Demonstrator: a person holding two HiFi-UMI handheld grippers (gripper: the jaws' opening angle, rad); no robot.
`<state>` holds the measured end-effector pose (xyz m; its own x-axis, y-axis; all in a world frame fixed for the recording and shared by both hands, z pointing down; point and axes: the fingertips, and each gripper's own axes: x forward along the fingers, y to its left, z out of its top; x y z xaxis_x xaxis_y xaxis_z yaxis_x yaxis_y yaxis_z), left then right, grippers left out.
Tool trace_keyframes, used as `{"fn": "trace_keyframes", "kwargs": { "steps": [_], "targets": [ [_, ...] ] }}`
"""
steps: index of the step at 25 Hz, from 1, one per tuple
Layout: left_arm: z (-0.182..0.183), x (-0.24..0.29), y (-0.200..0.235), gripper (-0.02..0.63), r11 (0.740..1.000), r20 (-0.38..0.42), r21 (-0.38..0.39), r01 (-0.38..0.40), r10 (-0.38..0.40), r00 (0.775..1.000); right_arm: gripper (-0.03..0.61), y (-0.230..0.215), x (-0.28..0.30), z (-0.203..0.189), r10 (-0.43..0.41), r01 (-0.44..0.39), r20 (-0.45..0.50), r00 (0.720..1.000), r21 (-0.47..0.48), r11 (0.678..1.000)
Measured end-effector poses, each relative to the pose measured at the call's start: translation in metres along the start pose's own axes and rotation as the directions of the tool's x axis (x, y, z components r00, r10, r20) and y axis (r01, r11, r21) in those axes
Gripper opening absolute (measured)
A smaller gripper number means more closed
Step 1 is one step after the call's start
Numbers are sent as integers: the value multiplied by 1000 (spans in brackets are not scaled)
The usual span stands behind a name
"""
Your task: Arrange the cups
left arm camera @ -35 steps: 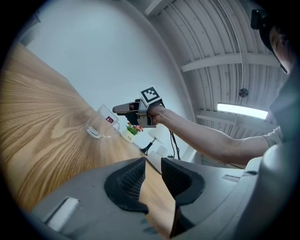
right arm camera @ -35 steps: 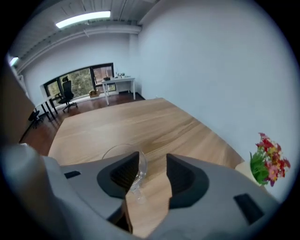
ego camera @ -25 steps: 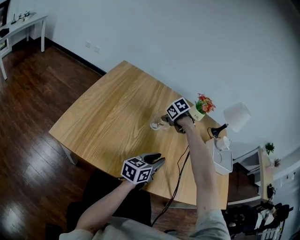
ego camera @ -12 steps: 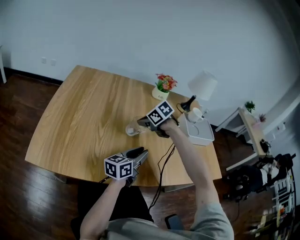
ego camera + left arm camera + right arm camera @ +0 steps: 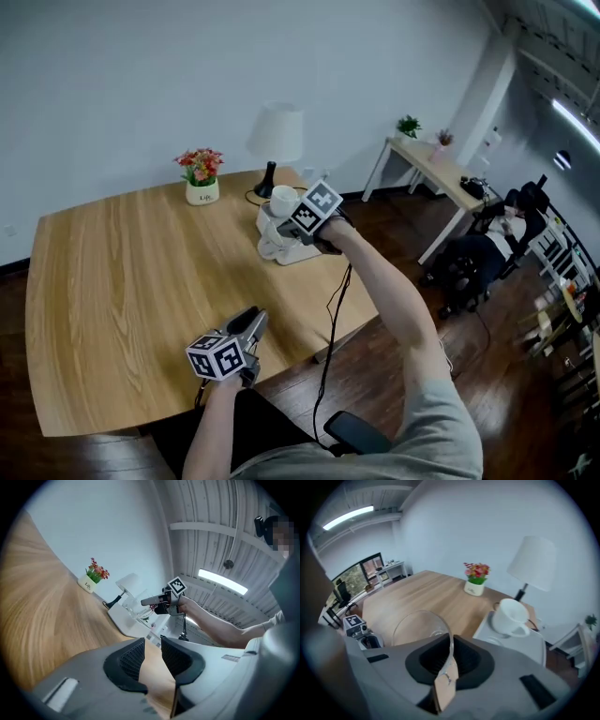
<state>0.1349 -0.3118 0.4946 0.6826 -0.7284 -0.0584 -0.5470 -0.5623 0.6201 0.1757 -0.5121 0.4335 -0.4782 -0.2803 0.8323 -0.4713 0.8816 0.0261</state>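
By tray (image 5: 533,642) holding white mug (image 5: 510,617): right gripper (image 5: 451,654) pinches empty glass cup (image 5: 412,626) rim; left gripper (image 5: 152,656) slightly spread, empty.

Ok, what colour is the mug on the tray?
It's a white ceramic mug, clearest in the right gripper view.
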Motion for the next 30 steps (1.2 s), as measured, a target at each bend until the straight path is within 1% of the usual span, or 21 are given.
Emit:
{"fn": "trace_keyframes", "kwargs": {
  "steps": [2,3,6,10,12,14,16,19,22,27,30],
  "targets": [
    [-3,8,-1,100,1000,-6,0,3,-3,1000,38,-49,-16,-11,-80,80,-9,997,70,994],
    [-4,12,-1,100,1000,-8,2,4,-4,1000,38,-67,-21,-17,-100,101,-18,995,103,990],
    [-8,20,-4,100,1000,-17,12,2,-1,1000,38,-98,-22,-33,-103,110,-54,993,172,979],
    [-7,20,-4,98,1000,-20,27,-1,2,1000,38,-119,-12,-37,-122,138,-93,988,199,970],
    [-7,21,-4,95,999,-24,43,-6,8,1000,37,-123,-8,-36,-95,118,-118,988,212,970],
    [-10,22,-3,95,998,-32,66,-15,17,999,38,-123,-2,-35,-78,109,-167,983,187,976],
    [-11,22,-3,95,997,-35,77,-18,21,999,47,-126,1,-33,-100,132,-205,974,149,980],
    [-9,21,-4,95,998,-27,63,-13,15,1000,57,-127,0,-28,-150,174,-234,961,85,981],
    [-7,21,-3,95,999,-17,41,-7,8,1000,57,-125,-3,-28,-178,189,-271,946,15,982],
    [-12,21,-5,95,997,-29,70,-8,10,1000,58,-122,-11,-24,-202,197,-253,946,-45,979],
    [-13,22,-8,95,996,-37,85,-7,10,999,57,-123,-19,-23,-219,214,-244,945,-48,976]
  ]
}}
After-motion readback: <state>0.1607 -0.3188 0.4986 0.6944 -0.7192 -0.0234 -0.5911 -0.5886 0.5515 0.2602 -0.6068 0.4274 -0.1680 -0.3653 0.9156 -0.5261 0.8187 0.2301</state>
